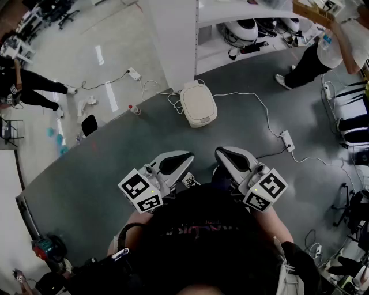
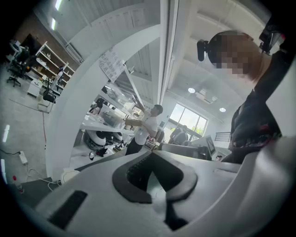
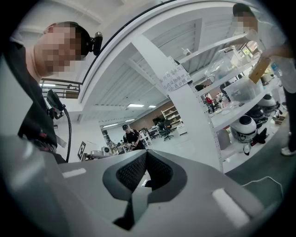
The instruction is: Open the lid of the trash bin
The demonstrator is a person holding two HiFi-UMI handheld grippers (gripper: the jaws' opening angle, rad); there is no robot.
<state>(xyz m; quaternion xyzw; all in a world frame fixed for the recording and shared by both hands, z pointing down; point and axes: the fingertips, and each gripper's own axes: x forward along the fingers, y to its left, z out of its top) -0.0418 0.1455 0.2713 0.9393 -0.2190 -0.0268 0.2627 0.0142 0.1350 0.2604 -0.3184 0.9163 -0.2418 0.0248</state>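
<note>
A white trash bin (image 1: 199, 104) stands on the dark floor (image 1: 104, 178), lid down, just beside a white pillar (image 1: 173, 40) — cables trail past it. The left tongs (image 1: 176, 161) and right tongs (image 1: 229, 155) hang side by side — well apart from the bin.

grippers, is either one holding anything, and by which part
Nothing is held: the left gripper and right gripper are both shut and empty, clear of the trash bin.

trash bin (image 1: 199, 104): on floor, before shelves (image 1: 248, 12) | power strip (image 1: 286, 140): right of bin | person (image 1: 330, 53): far right
</note>
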